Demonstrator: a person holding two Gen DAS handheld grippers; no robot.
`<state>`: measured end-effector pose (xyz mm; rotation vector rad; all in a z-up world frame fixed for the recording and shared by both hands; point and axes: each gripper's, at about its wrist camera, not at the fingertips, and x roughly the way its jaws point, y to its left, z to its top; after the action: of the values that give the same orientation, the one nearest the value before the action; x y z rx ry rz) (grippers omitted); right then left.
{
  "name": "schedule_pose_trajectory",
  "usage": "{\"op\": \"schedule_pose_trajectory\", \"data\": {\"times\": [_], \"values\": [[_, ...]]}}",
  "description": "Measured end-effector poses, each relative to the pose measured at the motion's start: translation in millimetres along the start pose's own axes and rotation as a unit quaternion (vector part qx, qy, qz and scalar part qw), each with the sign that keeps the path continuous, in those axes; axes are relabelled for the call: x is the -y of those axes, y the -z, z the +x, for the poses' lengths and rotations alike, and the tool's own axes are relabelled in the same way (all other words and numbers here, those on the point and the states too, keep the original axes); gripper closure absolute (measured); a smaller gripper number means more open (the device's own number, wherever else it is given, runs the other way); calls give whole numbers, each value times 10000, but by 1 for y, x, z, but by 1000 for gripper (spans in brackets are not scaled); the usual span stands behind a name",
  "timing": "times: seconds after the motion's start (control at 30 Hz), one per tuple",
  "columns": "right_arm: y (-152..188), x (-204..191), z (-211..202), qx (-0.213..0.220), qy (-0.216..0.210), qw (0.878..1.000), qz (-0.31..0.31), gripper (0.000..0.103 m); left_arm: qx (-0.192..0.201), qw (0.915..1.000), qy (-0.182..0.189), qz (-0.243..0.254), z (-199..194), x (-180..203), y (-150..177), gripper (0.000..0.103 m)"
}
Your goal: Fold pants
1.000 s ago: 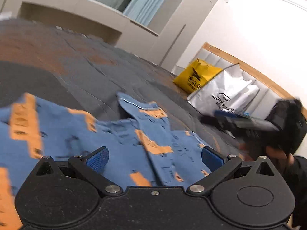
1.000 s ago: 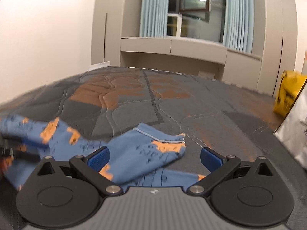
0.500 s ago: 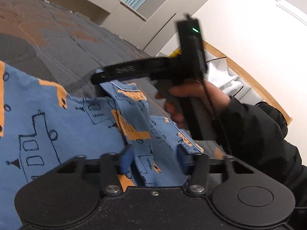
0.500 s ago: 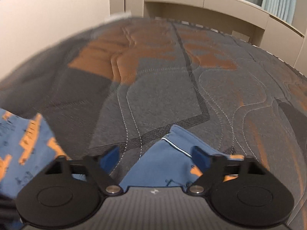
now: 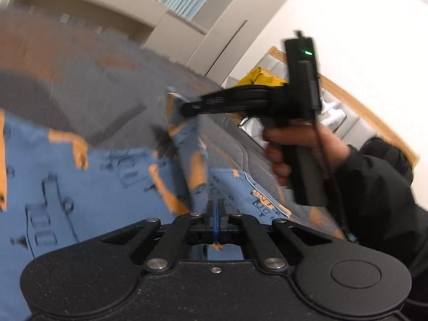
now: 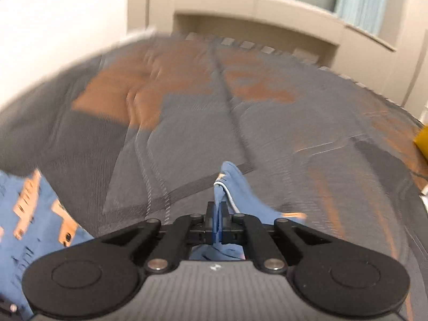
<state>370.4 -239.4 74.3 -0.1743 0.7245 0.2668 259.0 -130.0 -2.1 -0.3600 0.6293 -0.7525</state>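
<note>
Blue pants (image 5: 80,187) with orange patches and black drawings lie on a grey and orange quilt (image 5: 80,80). My left gripper (image 5: 216,222) is shut on the pants fabric at the near edge. In the left wrist view my right gripper (image 5: 187,108), held in a hand, pinches a raised end of the pants above the bed. In the right wrist view my right gripper (image 6: 217,222) is shut on a blue hem with white piping (image 6: 235,190). More of the pants (image 6: 34,214) shows at the lower left there.
A yellow bag (image 5: 260,79) and a silver bag (image 5: 329,112) stand by the wooden headboard (image 5: 374,123) at the right. Beige cabinets (image 6: 254,8) and a window with pale curtains are beyond the bed. A white wall (image 6: 67,21) is at the left.
Both grippers went from wide open to shut on the pants. The right gripper has lifted its end of the fabric off the quilt.
</note>
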Motion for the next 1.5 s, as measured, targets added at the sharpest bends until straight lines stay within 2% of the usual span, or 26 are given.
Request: {"op": "schedule_pose_trajectory", "data": {"times": [0.1, 0.2, 0.3, 0.43, 0.5, 0.67, 0.73, 0.77, 0.9, 0.93, 1.1, 1.17, 1.23, 1.33, 1.43, 1.5], "values": [[14, 36, -52, 524, 2, 9972, 541, 102, 33, 9971, -173, 734, -1, 31, -3, 103], [39, 65, -98, 892, 97, 9918, 905, 102, 37, 9883, -215, 1513, -2, 58, 4, 103], [74, 87, -134, 999, 132, 9882, 1157, 102, -136, 9751, -329, 2189, 3, 80, 22, 103], [131, 98, -158, 926, 93, 9852, 1441, 102, -477, 9616, -384, 2677, 14, 93, 46, 103], [157, 102, -160, 838, 23, 9837, 1589, 101, -649, 9581, -438, 2757, 19, 93, 53, 103], [200, 117, -143, 467, -224, 9799, 1928, 100, -938, 9555, -644, 2723, 26, 87, 63, 103], [212, 122, -139, 403, -390, 9761, 2102, 92, -954, 9547, -699, 2729, 26, 86, 64, 103], [216, 126, -139, 412, -514, 9732, 2204, 92, -948, 9542, -724, 2742, 26, 88, 64, 103], [223, 139, -141, 541, -878, 9603, 2590, 63, -923, 9550, -761, 2714, 25, 89, 64, 103], [224, 143, -142, 575, -943, 9571, 2680, 60, -927, 9559, -757, 2680, 26, 87, 63, 102], [229, 164, -134, 676, -1276, 9295, 3394, 59, -791, 9601, -784, 2566, 23, 88, 62, 81], [232, 169, -130, 719, -1359, 9164, 3695, 59, -731, 9595, -820, 2594, 22, 89, 63, 65], [236, 174, -127, 756, -1444, 9029, 3978, 59, -690, 9575, -906, 2649, 22, 91, 64, 56], [239, 181, -124, 851, -1465, 8896, 4242, 59, -689, 9556, -996, 2686, 25, 92, 64, 54], [240, 182, -125, 932, -1195, 8901, 4298, 59, -738, 9560, -1053, 2638, 27, 88, 64, 55], [240, 184, -121, 927, -1165, 8870, 4371, 61, -761, 9561, -1067, 2620, 29, 87, 63, 59]]}}
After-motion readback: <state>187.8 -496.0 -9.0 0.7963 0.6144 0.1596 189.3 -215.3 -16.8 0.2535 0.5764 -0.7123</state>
